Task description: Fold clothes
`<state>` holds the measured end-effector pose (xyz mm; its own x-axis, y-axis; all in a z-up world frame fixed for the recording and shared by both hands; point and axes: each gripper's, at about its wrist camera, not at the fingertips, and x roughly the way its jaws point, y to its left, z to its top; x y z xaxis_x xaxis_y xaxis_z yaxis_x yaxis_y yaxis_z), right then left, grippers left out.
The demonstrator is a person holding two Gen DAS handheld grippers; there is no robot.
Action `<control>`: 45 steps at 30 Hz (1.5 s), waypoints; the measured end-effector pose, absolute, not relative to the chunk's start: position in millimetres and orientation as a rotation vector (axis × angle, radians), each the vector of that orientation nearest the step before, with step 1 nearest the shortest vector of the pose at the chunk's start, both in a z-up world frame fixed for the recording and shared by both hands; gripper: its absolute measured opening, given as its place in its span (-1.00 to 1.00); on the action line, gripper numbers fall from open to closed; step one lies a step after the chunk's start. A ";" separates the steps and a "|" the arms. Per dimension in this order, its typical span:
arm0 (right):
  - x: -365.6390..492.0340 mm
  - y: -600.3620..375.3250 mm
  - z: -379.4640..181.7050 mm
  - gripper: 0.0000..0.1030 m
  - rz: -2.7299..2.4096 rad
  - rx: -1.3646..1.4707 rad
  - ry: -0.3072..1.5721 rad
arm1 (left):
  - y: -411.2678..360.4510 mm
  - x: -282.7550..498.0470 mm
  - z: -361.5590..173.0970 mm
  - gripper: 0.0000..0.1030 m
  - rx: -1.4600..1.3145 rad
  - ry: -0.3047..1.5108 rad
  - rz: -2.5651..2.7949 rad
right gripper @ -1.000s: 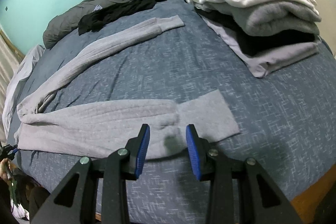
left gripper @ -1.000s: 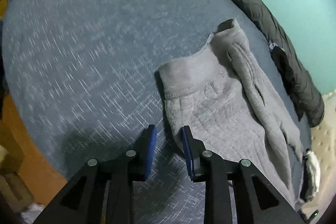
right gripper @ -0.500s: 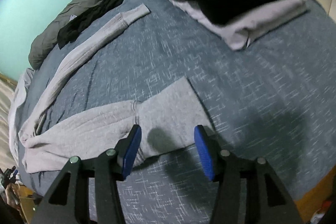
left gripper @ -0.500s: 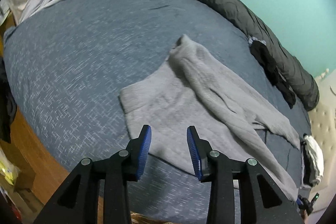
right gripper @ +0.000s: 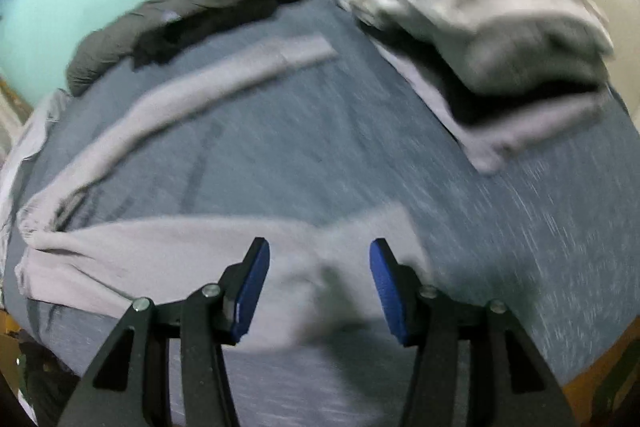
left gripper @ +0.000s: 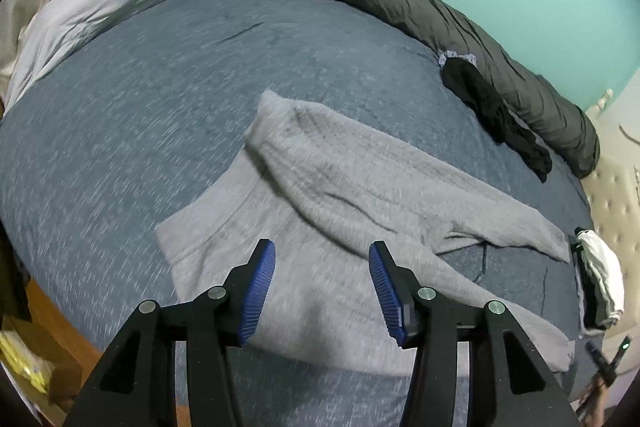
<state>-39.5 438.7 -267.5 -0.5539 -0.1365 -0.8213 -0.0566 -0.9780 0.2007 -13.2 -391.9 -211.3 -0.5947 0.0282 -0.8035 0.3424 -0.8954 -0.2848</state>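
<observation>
Lying flat near the front edge of the blue bed are the gray pants, with one leg reaching toward the padded headboard. The left gripper hangs over the waist end. Its jaws have just been opening and hold nothing. The right gripper hangs over a leg cuff, jaws partly open and empty. Folded clothes sit stacked by the headboard corner.
</observation>
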 end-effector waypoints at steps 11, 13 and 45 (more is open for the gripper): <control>-124.1 265.0 -268.1 0.03 -2.395 1.355 -0.291 | -434.0 -107.0 -243.7 0.08 1.381 0.597 -2.548; -146.5 228.3 -274.8 0.03 -2.349 1.360 -0.254 | -446.7 -123.9 -250.0 0.11 1.382 0.586 -2.532; -290.6 -30.9 -357.2 -0.98 -2.167 1.443 0.292 | -472.5 -240.3 -304.1 -0.67 1.569 0.530 -2.541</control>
